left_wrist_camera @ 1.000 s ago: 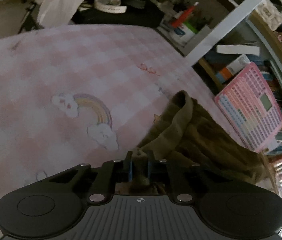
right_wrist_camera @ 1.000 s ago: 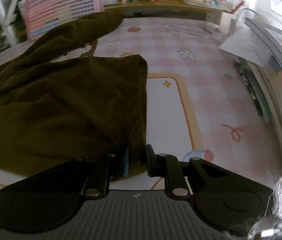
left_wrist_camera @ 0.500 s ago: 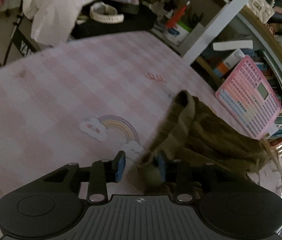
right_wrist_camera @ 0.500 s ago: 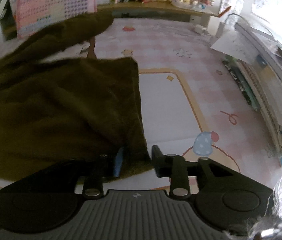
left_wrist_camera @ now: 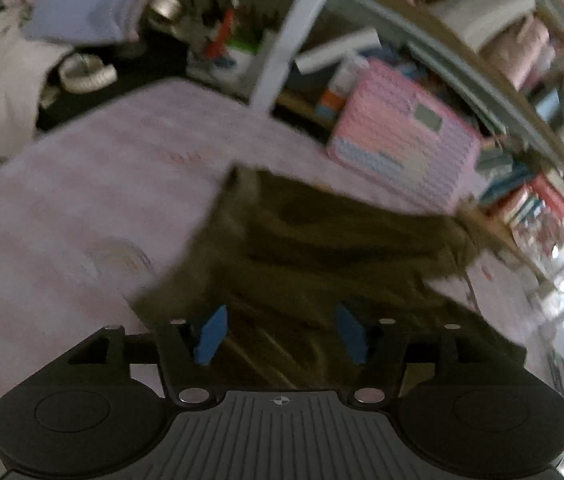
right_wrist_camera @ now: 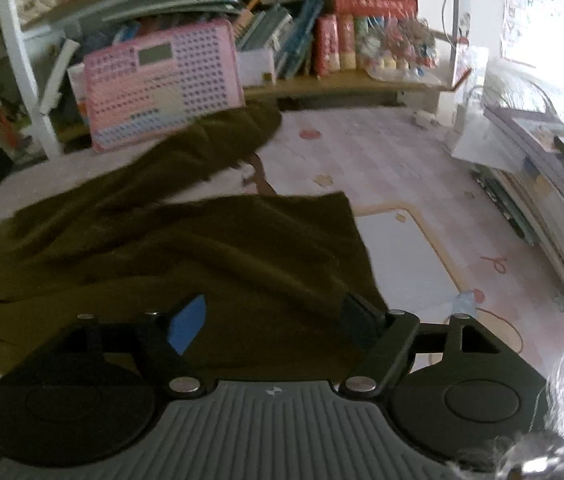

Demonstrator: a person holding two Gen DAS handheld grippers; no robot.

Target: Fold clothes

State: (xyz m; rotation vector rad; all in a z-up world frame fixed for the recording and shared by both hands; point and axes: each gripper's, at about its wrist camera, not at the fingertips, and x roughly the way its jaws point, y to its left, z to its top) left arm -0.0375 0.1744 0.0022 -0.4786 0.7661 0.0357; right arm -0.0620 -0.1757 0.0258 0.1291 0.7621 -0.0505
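The olive-brown garment (right_wrist_camera: 185,248) lies crumpled on the pink checked cover (right_wrist_camera: 394,168), with one long part stretched to the far side, toward the pink keyboard toy (right_wrist_camera: 161,84) that leans at the bookshelf (right_wrist_camera: 342,80). Your right gripper (right_wrist_camera: 273,320) stands over its near right corner; the jaws have just been opening and are now wide, the cloth below them but not pinched. Your left gripper (left_wrist_camera: 282,332) is the same at the near left part of the garment: jaws just opened wide, holding nothing. This view is blurred.
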